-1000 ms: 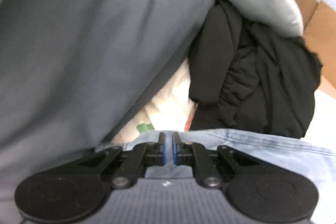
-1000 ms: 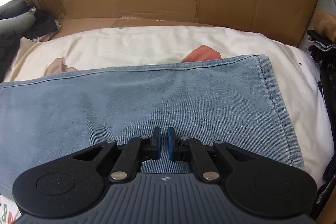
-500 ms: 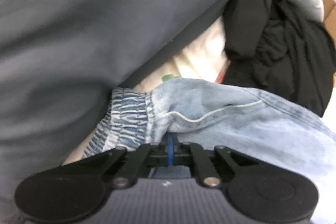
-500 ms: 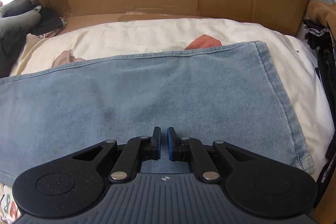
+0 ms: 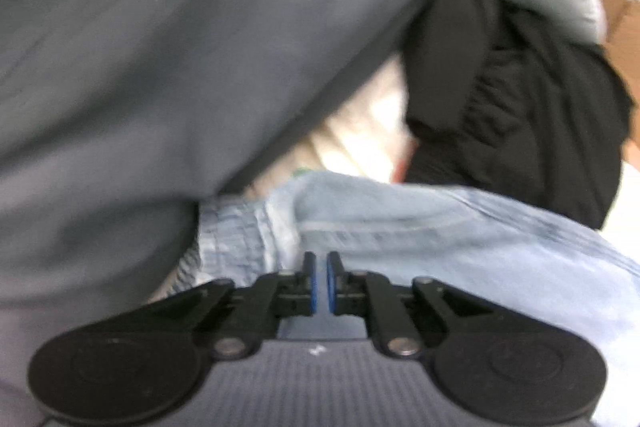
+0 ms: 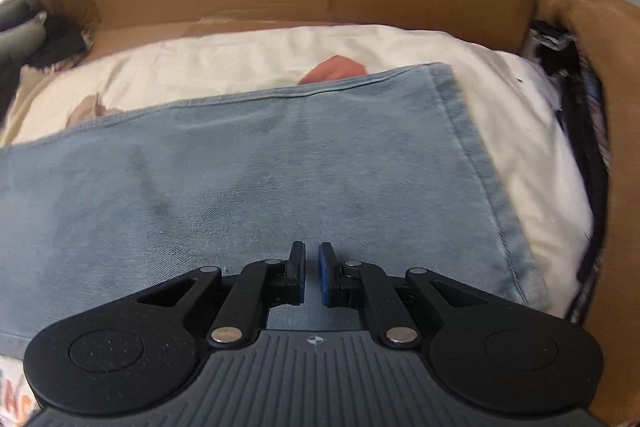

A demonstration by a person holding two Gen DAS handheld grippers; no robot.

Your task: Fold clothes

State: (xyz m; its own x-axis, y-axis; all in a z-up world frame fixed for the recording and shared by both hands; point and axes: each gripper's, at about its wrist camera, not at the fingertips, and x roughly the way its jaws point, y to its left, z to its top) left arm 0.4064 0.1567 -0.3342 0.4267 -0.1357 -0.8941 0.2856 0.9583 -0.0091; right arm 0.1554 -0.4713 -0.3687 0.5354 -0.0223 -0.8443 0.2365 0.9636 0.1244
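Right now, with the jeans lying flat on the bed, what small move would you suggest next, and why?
Probably open the right gripper and take the jeans near the hem: its jaws stand almost shut with nothing between them, just above flat denim.

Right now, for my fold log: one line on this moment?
stage: jeans flat on sheet | left claw: shut, empty, near waistband | right claw: shut, empty
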